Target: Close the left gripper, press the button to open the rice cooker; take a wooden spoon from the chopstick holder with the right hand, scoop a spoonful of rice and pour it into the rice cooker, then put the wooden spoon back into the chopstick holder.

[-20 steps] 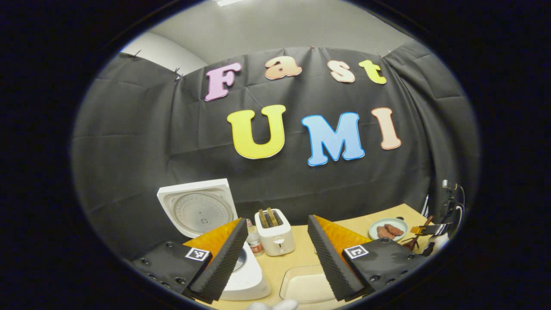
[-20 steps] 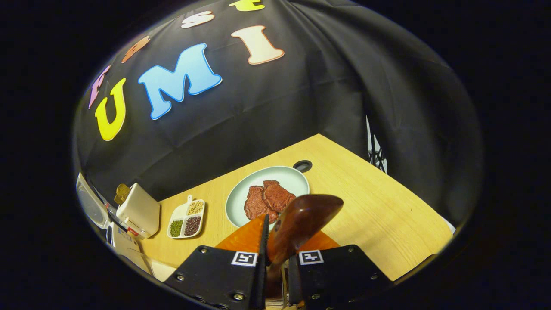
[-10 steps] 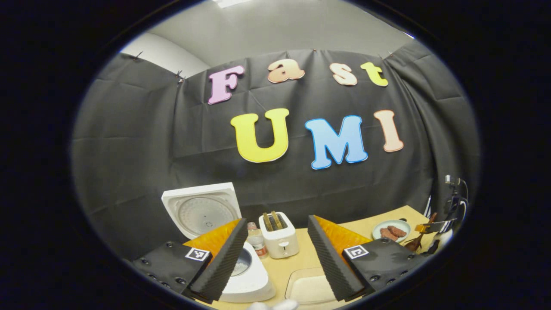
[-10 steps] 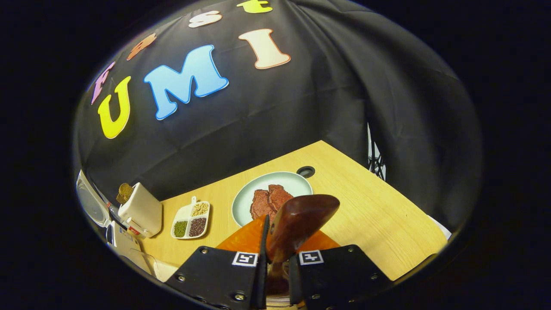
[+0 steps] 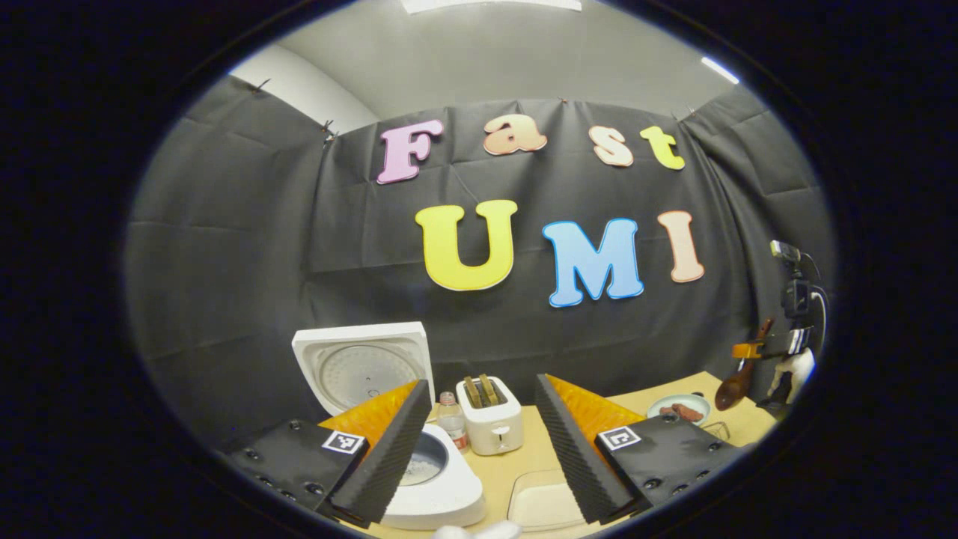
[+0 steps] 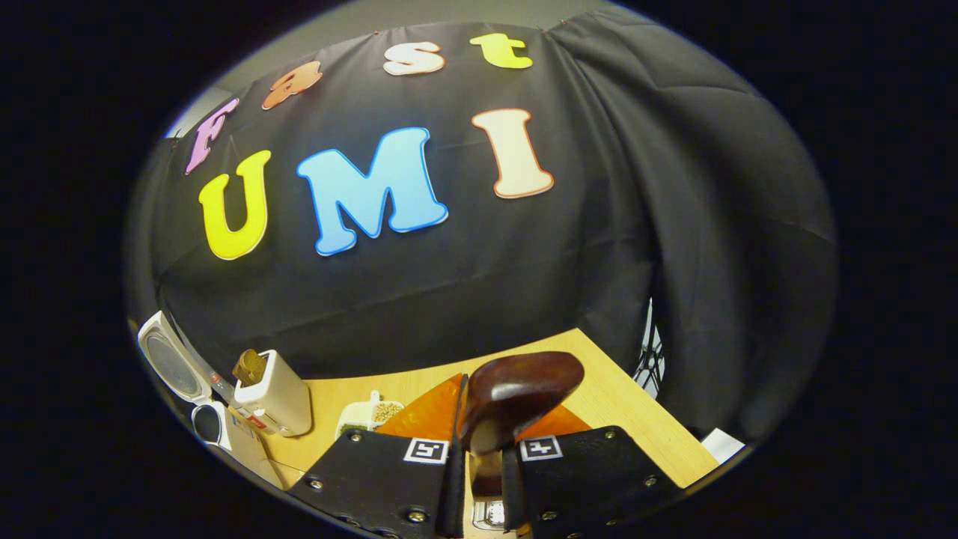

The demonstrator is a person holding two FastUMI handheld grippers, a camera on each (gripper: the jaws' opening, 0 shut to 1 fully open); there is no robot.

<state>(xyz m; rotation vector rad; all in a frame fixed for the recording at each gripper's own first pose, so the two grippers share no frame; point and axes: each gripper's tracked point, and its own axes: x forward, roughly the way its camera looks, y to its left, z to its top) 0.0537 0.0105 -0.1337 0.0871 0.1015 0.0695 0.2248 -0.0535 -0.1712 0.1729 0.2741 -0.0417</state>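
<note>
Left gripper (image 5: 479, 442): jaws spread wide, nothing between them; its two fingers rise from the lower left and lower right of the left gripper view, above the worktop (image 5: 524, 457).
Right gripper (image 6: 479, 464): jaws drawn narrow and pressing from both sides on the neck of the wooden spoon (image 6: 516, 393), at the bottom centre of the right gripper view. In the left gripper view the same gripper (image 5: 775, 346) appears small at the far right edge, raised above the worktop, with a hand (image 5: 793, 370) behind it.
Wooden spoon: dark brown; in the right gripper view its bowl stands just above the fingertips, near the lower middle of the frame. In the left gripper view the spoon (image 5: 737, 378) hangs bowl-down from the right gripper, above the far right end of the worktop.
Rice cooker (image 5: 441, 486): white, lower left of centre in the left gripper view, partly behind the left finger; its lid (image 5: 363, 367) stands open and upright behind the body, and the inner pot shows. In the right gripper view it sits at the lower left edge (image 6: 176, 367).
Toaster (image 5: 490, 415): white, just right of the rice cooker, seen between the left gripper's fingers, with toast in its slots.
Small bottle (image 5: 451, 419): between the rice cooker and the toaster.
Plate (image 5: 677, 406): pale, with reddish meat pieces, on the worktop at the lower right of the left gripper view, below the spoon.
Pale tray (image 5: 542, 505): on the worktop at the bottom centre, beside the right finger.
Divided dish (image 6: 370, 415): white, with beans in its compartments, partly hidden behind the right gripper's finger.
</note>
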